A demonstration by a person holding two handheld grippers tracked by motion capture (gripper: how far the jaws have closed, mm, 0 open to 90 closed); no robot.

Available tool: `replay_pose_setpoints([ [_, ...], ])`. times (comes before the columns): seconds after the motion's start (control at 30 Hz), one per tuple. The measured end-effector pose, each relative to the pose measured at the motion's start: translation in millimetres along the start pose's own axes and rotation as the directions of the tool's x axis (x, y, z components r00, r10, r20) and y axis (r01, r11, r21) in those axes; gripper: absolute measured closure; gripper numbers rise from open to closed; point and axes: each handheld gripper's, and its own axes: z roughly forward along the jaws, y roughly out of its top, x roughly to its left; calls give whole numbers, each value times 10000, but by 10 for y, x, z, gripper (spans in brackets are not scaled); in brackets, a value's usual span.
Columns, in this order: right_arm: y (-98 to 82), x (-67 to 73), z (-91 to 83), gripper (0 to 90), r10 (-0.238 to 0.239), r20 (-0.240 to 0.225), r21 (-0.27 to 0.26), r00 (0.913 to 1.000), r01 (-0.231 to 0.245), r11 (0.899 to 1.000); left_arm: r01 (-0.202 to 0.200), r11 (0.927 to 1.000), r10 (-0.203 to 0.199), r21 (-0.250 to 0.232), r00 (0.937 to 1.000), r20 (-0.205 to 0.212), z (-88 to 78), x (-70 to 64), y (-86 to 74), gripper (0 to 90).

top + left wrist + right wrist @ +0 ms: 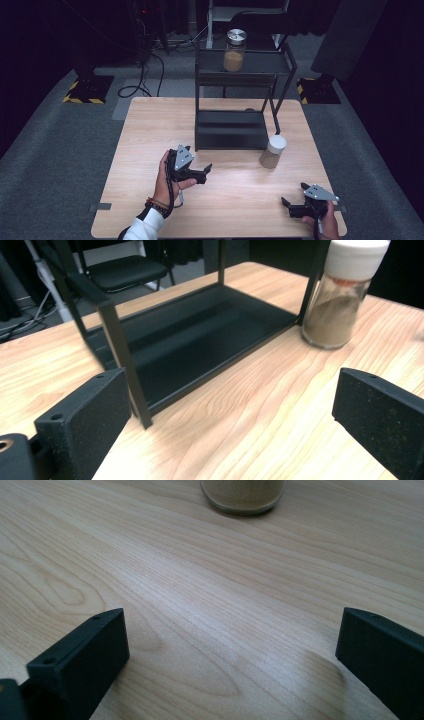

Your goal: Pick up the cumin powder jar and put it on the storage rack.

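How my cameras sit

High view looks down over the bench [150, 130]; both gripper views skim it, sharing the white-lidded jar [340, 295].

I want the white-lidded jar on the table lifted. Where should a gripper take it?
Grip the white-lidded jar around its round glass body below the lid, jaws level, coming from the person's side: it stands upright, and the black rack crowds its far left.

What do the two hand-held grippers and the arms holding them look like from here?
Both are black. The left hand-held gripper and right hand-held gripper each carry a grey three-cornered plate on top and end in two flat, blocky jaws with a small hole near the base. A dark cable trails from the left one. The left arm wears a white sleeve and beaded wristbands.
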Motion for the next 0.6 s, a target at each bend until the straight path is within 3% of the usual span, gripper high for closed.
replay_pose_setpoints([
  [0.6, 3, -5, 1, 0, 27, -20, 17, 10000, -27, 10000, 333, 9944, -339, 1007, 9994, 40, -19, -32, -452, 23],
])
